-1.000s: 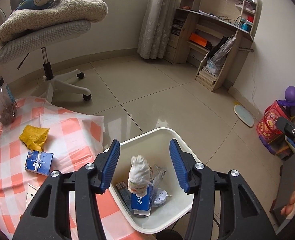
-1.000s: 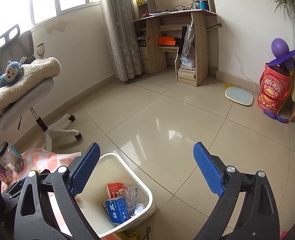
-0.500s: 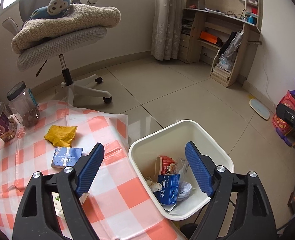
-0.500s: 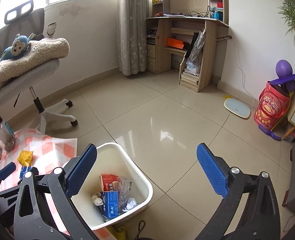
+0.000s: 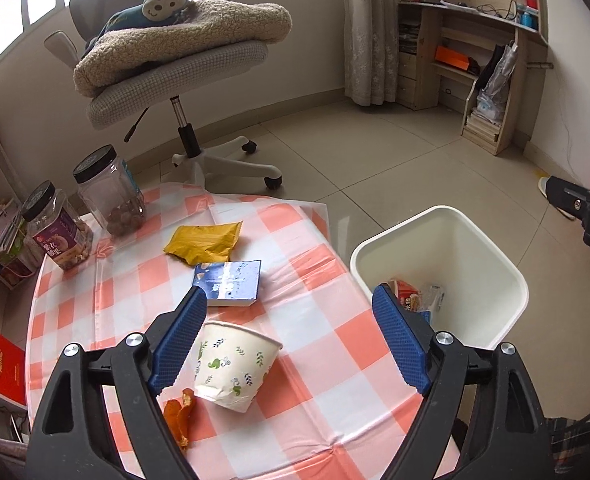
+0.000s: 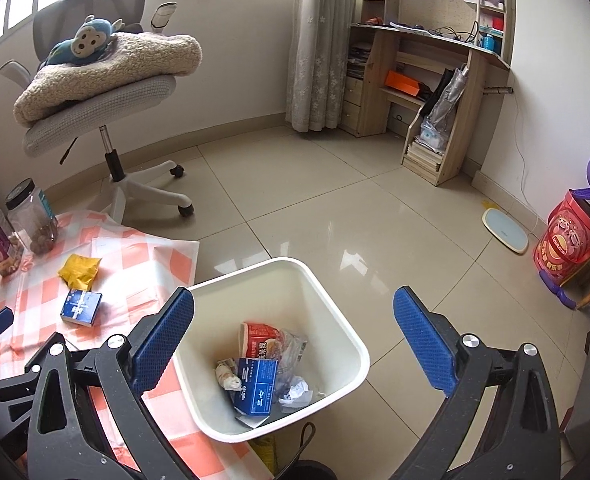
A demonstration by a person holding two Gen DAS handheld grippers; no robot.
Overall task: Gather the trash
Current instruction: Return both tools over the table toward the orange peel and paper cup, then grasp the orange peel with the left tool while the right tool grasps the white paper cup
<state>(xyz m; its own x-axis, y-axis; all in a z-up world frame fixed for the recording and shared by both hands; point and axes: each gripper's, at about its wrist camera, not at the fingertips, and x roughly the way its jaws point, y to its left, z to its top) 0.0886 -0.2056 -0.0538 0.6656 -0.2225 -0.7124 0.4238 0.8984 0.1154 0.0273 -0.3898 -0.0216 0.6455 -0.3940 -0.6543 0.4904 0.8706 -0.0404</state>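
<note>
My left gripper [image 5: 286, 298] is open over the checked table, nothing between its pads. Just under its left finger lies a leaf-printed paper cup [image 5: 235, 364] on its side, with orange peel [image 5: 179, 412] beside it. Farther off are a blue box [image 5: 231, 282] and a yellow packet [image 5: 203, 242]. The white bin [image 5: 475, 248] stands at the table's right edge. My right gripper [image 6: 293, 295] hangs open above the bin [image 6: 287, 261], which holds a blue carton [image 6: 257, 386], a red packet [image 6: 257, 340] and a white wad [image 6: 227, 376].
Two black-lidded jars [image 5: 111, 196] [image 5: 57, 232] stand at the table's far left. A grey office chair [image 5: 183, 60] with a blanket and a plush monkey is behind the table. A wooden desk [image 6: 435, 80] lines the far wall, and a red toy drum [image 6: 567, 240] sits at the right.
My left jaws have widened, and the white wad seen between them now lies in the bin. Both grippers have swung left, the left from over the bin to over the table.
</note>
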